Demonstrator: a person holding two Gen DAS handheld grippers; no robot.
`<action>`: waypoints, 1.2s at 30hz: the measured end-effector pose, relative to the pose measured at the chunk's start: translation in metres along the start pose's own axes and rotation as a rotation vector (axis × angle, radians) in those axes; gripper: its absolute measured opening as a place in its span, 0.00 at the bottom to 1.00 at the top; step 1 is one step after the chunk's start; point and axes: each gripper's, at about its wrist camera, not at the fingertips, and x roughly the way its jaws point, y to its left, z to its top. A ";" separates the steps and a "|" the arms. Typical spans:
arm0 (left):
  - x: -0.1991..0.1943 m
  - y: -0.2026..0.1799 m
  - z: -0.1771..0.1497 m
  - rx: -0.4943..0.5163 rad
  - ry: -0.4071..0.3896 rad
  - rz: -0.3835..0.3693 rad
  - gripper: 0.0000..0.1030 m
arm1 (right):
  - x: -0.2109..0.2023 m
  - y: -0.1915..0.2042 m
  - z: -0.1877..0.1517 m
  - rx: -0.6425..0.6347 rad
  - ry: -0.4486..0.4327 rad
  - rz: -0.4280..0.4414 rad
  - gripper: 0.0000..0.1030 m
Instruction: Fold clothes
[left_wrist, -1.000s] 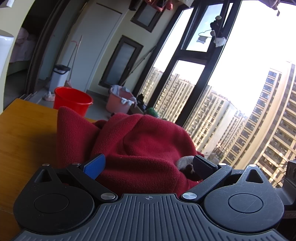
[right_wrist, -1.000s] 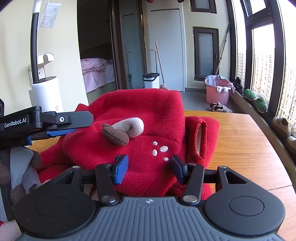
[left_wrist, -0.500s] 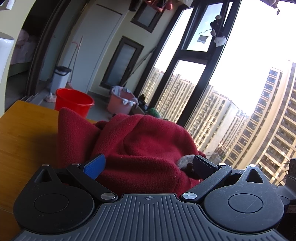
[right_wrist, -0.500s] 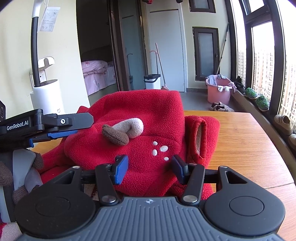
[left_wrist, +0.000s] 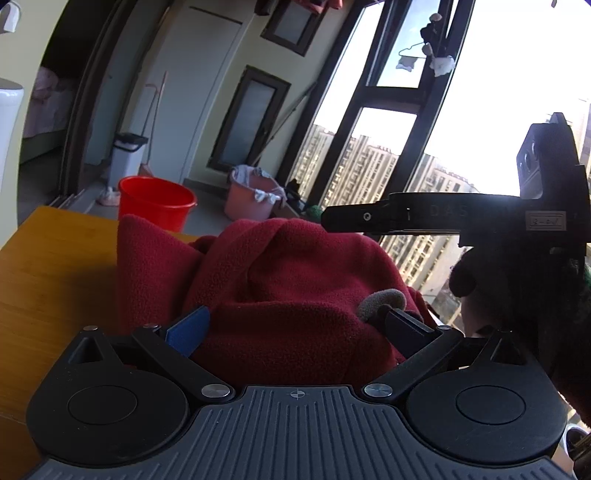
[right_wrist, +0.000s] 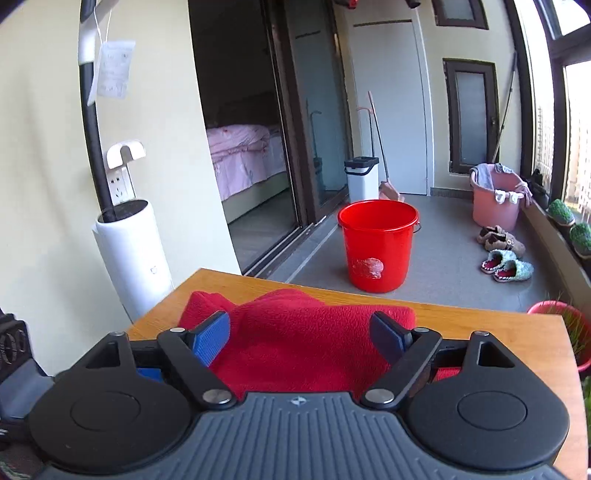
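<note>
While both pairs of tongs stand wide apart and clamp nothing, we take this as a pause between folds. Left tongs (left_wrist: 295, 332): blue pads splayed to either side of the red fleece garment (left_wrist: 288, 295), fabric bulging up between them but not pinched. Right tongs (right_wrist: 304, 334): jaws likewise spread, fleece (right_wrist: 306, 332) lying under and between the pads, no grip that we can see.

Garment lies heaped on the wooden worktop (right_wrist: 480, 325), bunched rather than flat; a grey-brown plush bit (left_wrist: 382, 302) pokes from the fleece just beside the left tongs' right pad. In the left wrist view the right tongs' body (left_wrist: 461, 218) crosses above the garment's far side, dark against the window. Whether any pad actually touches the cloth, we cannot tell.

Beyond the garment, on the floor: red bucket (right_wrist: 376, 243), pink basin (right_wrist: 496, 199) farther off towards the window, slippers (right_wrist: 506, 267) between bucket and sill. White cylinder appliance (right_wrist: 133, 258) stands left of the garment, against the wall.

Our judgement: the fold is only partly done, since the pile is lumpy and its edges uneven. Next move likely calls for each pair of tongs to close on a fleece edge, lift, and lay it over squarely. Thick pile may slip from a shallow pinch, so take a deep bite.
</note>
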 end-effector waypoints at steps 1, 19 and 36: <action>0.000 0.000 0.000 -0.002 0.001 -0.001 1.00 | 0.015 -0.003 0.005 -0.020 0.017 -0.017 0.82; -0.006 0.030 0.003 -0.162 -0.052 -0.113 1.00 | 0.105 -0.070 -0.010 0.277 0.262 0.198 0.86; -0.083 0.060 0.017 -0.422 -0.383 -0.066 1.00 | -0.057 0.024 -0.005 -0.027 -0.007 0.296 0.21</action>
